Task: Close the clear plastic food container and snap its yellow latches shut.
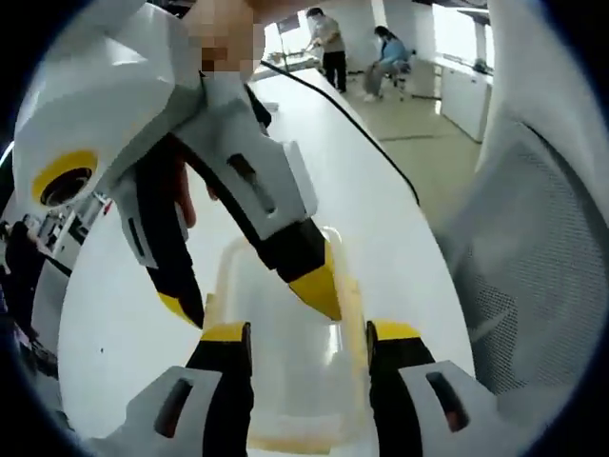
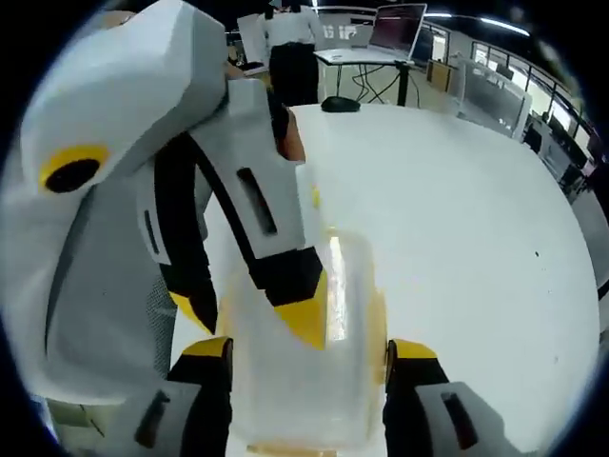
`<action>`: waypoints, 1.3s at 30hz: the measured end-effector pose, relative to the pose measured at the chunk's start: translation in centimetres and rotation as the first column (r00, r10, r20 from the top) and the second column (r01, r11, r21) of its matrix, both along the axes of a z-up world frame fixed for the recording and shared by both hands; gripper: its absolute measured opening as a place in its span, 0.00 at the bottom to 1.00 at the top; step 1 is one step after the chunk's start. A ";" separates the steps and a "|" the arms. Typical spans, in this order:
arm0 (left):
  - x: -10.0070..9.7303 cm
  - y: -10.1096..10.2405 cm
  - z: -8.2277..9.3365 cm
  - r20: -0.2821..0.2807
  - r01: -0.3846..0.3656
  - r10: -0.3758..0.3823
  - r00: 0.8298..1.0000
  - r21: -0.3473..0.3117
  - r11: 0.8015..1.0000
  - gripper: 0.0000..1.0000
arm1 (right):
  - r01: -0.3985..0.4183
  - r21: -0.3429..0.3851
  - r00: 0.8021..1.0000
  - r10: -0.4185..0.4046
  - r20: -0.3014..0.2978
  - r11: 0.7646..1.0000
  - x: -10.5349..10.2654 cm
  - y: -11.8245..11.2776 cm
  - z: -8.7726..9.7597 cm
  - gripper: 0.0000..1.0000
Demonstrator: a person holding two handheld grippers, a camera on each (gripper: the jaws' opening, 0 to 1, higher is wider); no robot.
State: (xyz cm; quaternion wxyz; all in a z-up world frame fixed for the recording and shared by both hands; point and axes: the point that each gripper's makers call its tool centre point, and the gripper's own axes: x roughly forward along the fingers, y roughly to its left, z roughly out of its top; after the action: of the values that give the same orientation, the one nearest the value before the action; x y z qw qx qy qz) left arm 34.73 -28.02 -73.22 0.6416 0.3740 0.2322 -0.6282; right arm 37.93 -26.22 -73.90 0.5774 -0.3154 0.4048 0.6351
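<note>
Container (image 1: 290,381): clear plastic box with yellowish trim along its long edges, lying on the white table (image 1: 381,190); lid appears seated on top, latch state not readable

Left gripper view: the container lies between the left gripper (image 1: 309,347) jaws, which stand wide apart, one either side of it, near its sides; contact cannot be told. The right gripper (image 1: 257,305) reaches in from above, jaws spread, one yellow tip over the lid, the other beside the container's edge

Right gripper view: container (image 2: 304,352) between the right gripper (image 2: 309,357) jaws, spread to its width. Left gripper (image 2: 252,319) opposite, released, one tip on or just above the lid
</note>
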 end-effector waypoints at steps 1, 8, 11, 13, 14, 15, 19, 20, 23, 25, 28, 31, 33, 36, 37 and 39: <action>0.0 0.1 -0.1 0.014 0.011 -0.011 1.000 0.007 1.000 0.47 | 0.000 -0.001 1.000 0.000 -0.005 1.000 0.1 0.0 0.0 0.65; 0.0 0.1 0.0 0.034 0.013 -0.014 0.999 0.007 1.000 0.47 | -0.006 -0.075 0.999 0.003 -0.037 0.997 -0.1 0.1 -0.2 0.66; -0.1 0.1 0.0 0.038 0.017 -0.018 0.999 0.007 1.000 0.45 | -0.013 -0.073 0.999 0.010 -0.045 0.997 -0.1 0.0 -0.3 0.66; 0.0 0.1 0.0 0.036 0.014 -0.014 0.999 0.014 1.000 0.45 | -0.016 -0.069 0.999 0.013 -0.053 0.997 0.0 0.0 -0.4 0.66; 0.0 0.1 0.0 0.032 0.013 -0.013 0.999 0.020 1.000 0.45 | -0.018 -0.070 0.998 0.014 -0.056 0.997 0.0 0.0 -0.4 0.66; 0.1 0.1 0.0 0.027 0.010 -0.011 1.000 0.024 1.000 0.45 | -0.020 -0.074 0.998 0.016 -0.059 0.997 -0.1 0.0 -0.4 0.66; 0.0 0.0 -0.1 0.030 0.014 -0.016 0.999 0.057 0.998 0.44 | -0.034 -0.118 0.998 0.027 -0.062 0.992 -0.1 0.1 -0.5 0.65; 0.1 0.1 -0.1 0.025 0.004 -0.006 1.000 0.059 0.998 0.44 | -0.032 -0.131 0.998 0.024 -0.065 0.991 -0.1 0.1 -0.5 0.65; -0.1 0.1 -0.2 0.020 0.008 -0.009 1.000 0.081 0.997 0.43 | -0.039 -0.165 0.993 0.021 -0.112 0.985 -0.7 -0.2 -0.5 0.63; 0.0 0.0 -0.3 0.038 0.014 -0.017 0.999 0.098 0.995 0.43 | -0.046 -0.150 0.995 0.033 -0.091 0.988 0.2 0.1 -0.5 0.63; 0.0 0.1 -0.3 0.058 0.020 -0.026 0.998 0.100 0.995 0.43 | -0.048 -0.161 0.995 0.033 -0.099 0.986 0.1 0.0 -0.5 0.61; -0.1 0.1 -0.4 0.077 0.017 -0.025 0.997 0.102 0.995 0.43 | -0.045 -0.188 0.994 0.025 -0.107 0.981 0.0 0.0 -0.6 0.61; -0.2 0.1 -0.5 0.097 0.013 -0.024 0.995 0.110 0.994 0.43 | -0.041 -0.202 0.993 0.016 -0.120 0.978 -0.1 -0.1 -0.7 0.61; -0.1 0.3 -0.8 0.147 -0.010 -0.007 0.989 0.111 0.994 0.41 | -0.021 -0.238 0.991 -0.011 -0.132 0.971 -0.2 -0.2 -0.8 0.60; -0.3 0.4 -0.7 0.157 -0.005 -0.010 0.988 0.094 0.996 0.40 | -0.035 -0.230 0.992 0.005 -0.129 0.973 -0.2 -0.2 -0.8 0.60; -0.5 0.3 -0.6 0.155 -0.003 -0.012 0.988 0.090 0.996 0.36 | -0.024 -0.227 0.991 -0.007 -0.136 0.974 0.0 -0.4 -0.7 0.58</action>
State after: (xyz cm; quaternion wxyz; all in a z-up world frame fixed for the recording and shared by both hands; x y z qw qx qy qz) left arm 34.28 -27.68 -73.83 0.6388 0.4509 0.2087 -0.5874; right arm 37.91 -26.58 -74.65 0.5060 -0.3373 0.5118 0.6069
